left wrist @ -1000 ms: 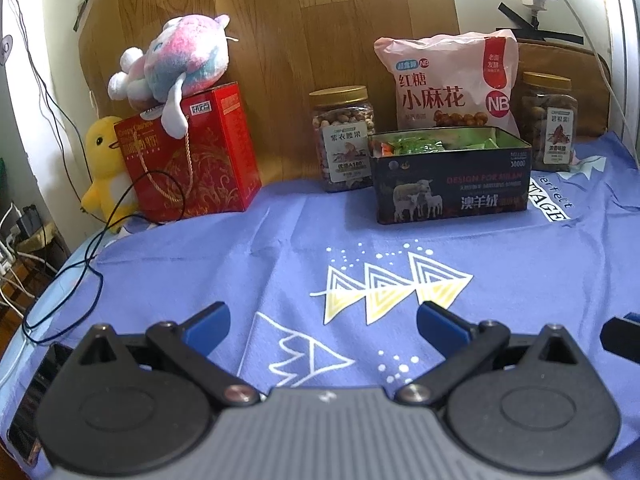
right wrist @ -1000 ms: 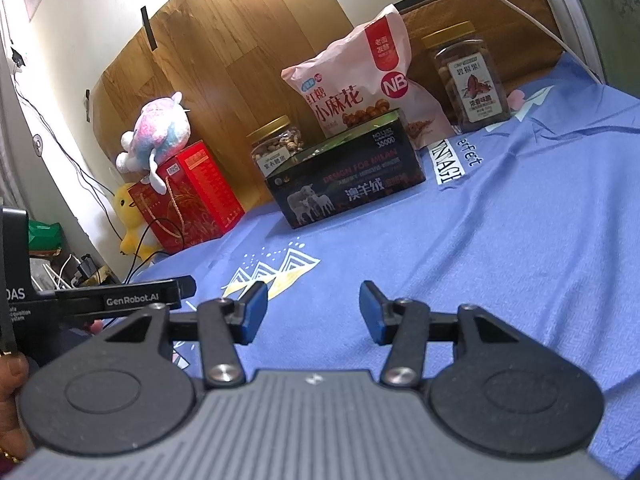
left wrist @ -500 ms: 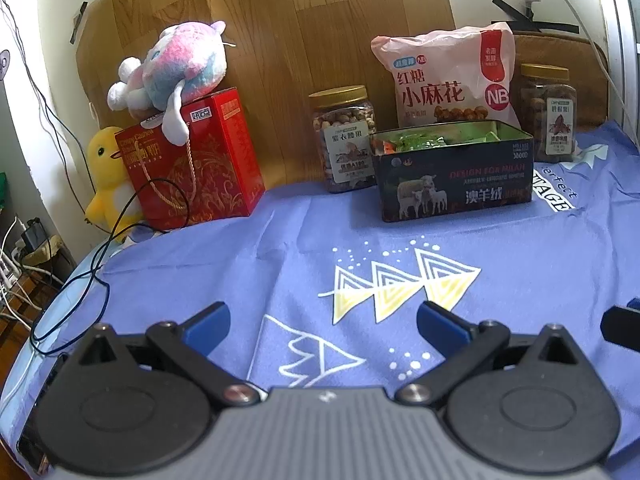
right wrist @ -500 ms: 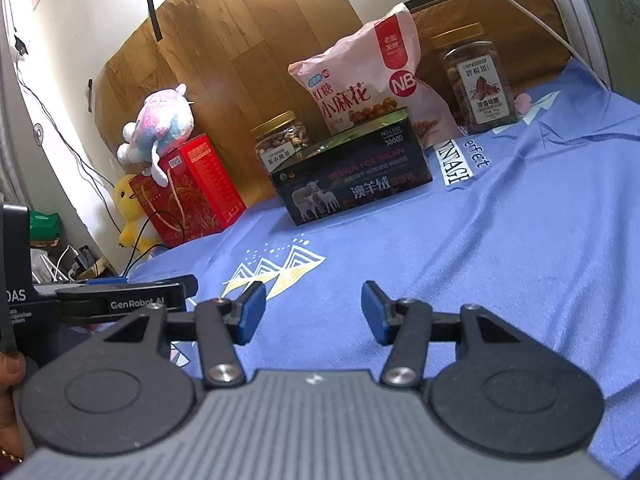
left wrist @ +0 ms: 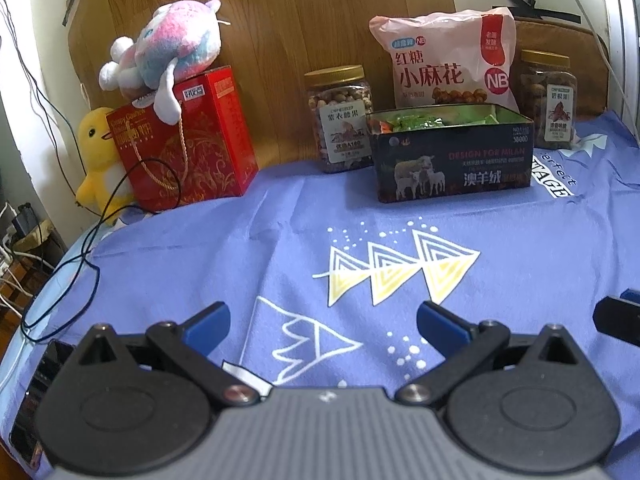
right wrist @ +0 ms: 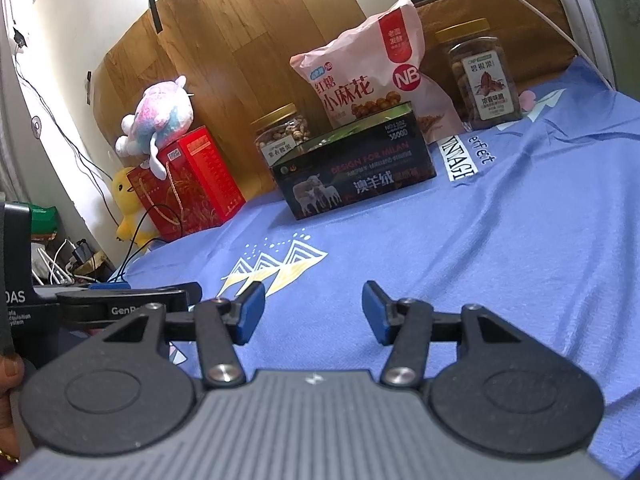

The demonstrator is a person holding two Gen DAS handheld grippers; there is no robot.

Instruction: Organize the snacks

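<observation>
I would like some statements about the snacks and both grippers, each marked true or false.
1. The dark tin is open, with green packets inside. True.
2. The pink snack bag lies flat on the cloth. False: it stands upright behind the tin.
3. The left gripper holds a jar. False: its jaws are open and empty.
4. The plush toy sits on the red box. True.
5. The right gripper is open, above the blue cloth. True.

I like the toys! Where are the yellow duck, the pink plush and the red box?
yellow duck (left wrist: 96,148), left wrist view, on its body.
pink plush (left wrist: 180,46), left wrist view, on its round head.
red box (left wrist: 192,148), left wrist view, on its front face.
</observation>
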